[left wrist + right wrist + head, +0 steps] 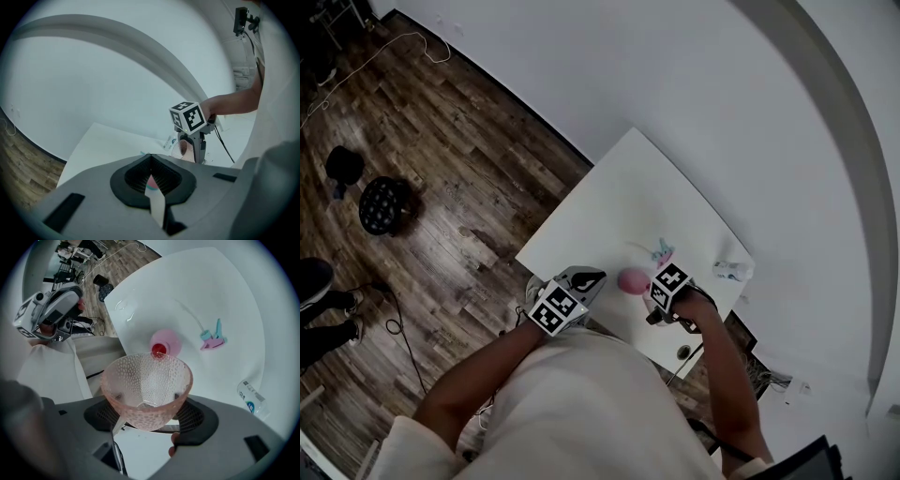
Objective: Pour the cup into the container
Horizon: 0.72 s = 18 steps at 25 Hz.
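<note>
Over one white table (619, 192), the right gripper (147, 420) pinches a single dimpled pink glass cup (146, 385). The cup's mouth is tipped toward the lone small pink container (165, 344), which stands on the tabletop just past the cup's rim (a spot of red shows inside the container). The left gripper (152, 176) hangs near the table's edge, jaws pressed together on nothing. One teal-and-pink clip (213, 338) and one small bottle (251, 397), lying on its side, rest apart from each other.
</note>
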Available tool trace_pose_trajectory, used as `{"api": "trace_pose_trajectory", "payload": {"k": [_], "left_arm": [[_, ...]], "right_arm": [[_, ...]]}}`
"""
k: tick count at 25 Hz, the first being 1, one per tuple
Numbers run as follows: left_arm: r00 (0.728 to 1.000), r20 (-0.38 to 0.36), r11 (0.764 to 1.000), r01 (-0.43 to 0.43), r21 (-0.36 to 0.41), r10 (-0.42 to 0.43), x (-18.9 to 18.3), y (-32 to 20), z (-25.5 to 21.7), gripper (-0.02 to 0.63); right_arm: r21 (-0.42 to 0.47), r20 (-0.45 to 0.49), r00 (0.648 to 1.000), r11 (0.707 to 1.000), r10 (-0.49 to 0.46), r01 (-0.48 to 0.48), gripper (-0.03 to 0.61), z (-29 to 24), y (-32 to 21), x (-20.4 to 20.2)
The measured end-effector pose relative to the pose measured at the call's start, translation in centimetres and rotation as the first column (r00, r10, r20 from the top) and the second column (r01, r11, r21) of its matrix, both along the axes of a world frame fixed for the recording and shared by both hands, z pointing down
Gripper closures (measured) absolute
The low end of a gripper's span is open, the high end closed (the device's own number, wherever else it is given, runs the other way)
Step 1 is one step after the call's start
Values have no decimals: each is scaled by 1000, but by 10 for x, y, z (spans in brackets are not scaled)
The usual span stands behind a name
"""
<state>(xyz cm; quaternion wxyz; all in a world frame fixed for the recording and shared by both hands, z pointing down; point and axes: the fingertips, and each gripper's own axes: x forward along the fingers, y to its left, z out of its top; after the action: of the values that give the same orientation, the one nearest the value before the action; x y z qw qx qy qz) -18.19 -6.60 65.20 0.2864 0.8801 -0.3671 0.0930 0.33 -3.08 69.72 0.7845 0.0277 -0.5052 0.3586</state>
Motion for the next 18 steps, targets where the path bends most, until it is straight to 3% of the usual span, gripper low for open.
{"api": "trace_pose_trajectory", "payload": {"k": [18], "left_arm": [[999,-6,999,33,5,-33,-20,9,-1,603]], "right_arm": [[-57,-56,998,998,-13,9,221,-5,0,-1]]}}
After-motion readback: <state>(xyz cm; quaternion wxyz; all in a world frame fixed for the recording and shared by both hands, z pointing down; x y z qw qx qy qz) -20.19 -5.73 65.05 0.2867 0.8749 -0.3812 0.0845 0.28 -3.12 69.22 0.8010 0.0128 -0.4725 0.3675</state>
